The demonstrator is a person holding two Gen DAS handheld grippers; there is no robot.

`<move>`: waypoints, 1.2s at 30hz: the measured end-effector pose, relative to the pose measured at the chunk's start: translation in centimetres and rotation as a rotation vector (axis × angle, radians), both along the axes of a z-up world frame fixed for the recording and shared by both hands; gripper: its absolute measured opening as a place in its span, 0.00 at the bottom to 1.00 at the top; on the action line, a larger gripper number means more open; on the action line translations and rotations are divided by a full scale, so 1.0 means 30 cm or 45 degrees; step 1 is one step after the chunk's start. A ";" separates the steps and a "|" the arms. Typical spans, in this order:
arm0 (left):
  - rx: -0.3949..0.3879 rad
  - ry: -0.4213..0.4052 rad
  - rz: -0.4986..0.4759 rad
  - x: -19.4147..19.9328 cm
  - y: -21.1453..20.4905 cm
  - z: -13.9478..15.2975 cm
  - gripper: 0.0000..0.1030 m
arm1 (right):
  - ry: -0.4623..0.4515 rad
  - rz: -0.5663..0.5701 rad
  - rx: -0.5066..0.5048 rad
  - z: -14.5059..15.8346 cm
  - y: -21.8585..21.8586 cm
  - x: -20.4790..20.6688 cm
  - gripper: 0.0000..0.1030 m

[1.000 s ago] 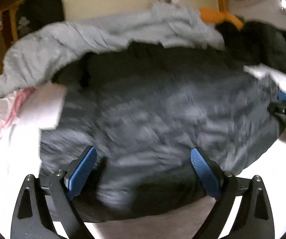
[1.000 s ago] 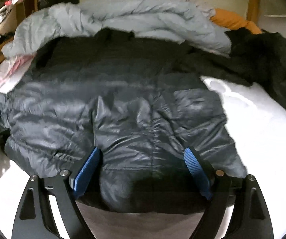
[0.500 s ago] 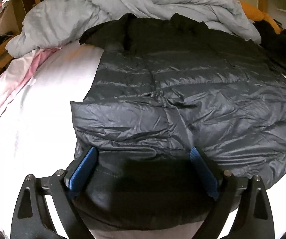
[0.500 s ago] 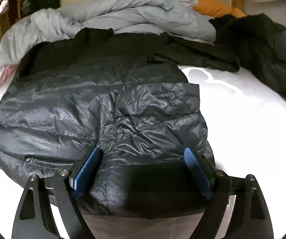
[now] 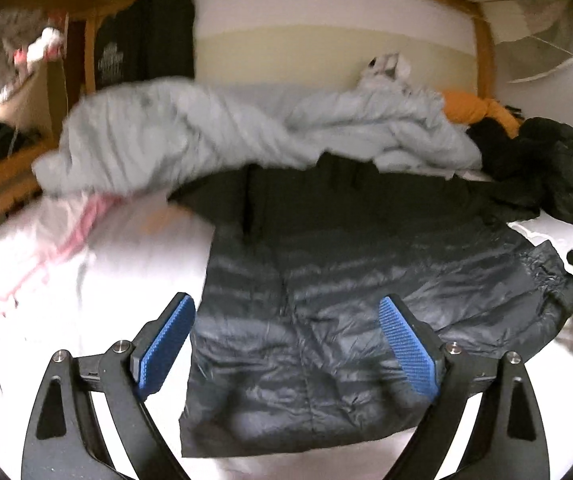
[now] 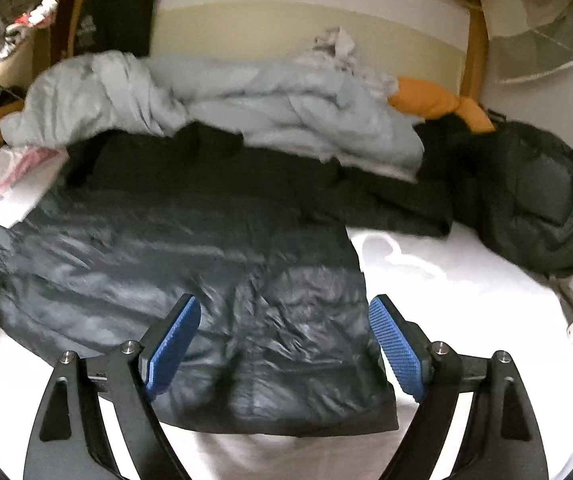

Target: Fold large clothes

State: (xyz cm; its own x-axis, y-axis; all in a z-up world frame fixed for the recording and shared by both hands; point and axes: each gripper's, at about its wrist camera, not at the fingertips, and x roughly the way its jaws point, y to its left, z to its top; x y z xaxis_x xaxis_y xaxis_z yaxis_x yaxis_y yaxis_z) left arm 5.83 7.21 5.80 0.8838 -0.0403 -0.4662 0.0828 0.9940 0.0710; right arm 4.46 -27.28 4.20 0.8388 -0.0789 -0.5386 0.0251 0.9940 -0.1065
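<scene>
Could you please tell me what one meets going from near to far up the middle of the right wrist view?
Right hand-held gripper → dark puffer jacket → pale blue duvet → crumpled white cloth → cream wall.

Grey duvet [image 6: 222, 96], orange pillow [image 6: 426, 98], dark coat [image 6: 534, 192] on white sheet [image 6: 466, 280]

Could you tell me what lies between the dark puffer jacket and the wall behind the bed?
A crumpled pale grey duvet lies bunched behind the dark puffer jacket, with an orange cushion to its right; both wrist views show it.
</scene>
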 end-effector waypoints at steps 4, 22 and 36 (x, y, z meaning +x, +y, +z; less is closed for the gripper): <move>0.006 -0.085 -0.028 -0.040 -0.017 0.032 0.97 | -0.059 0.014 -0.010 0.031 0.035 -0.054 0.86; 0.235 0.174 -0.207 -0.093 -0.181 -0.121 1.00 | 0.059 0.087 -0.125 -0.062 0.155 -0.135 1.00; 0.320 0.368 -0.228 -0.073 -0.208 -0.253 1.00 | 0.392 0.260 -0.282 -0.240 0.220 -0.093 1.00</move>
State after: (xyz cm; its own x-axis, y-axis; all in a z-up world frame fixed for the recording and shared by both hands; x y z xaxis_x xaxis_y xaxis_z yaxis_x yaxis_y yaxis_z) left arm 3.66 0.96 -1.80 0.7047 -0.0346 -0.7087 0.3044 0.9169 0.2580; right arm 1.66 -20.67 -3.00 0.6519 -0.0698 -0.7551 -0.2358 0.9277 -0.2894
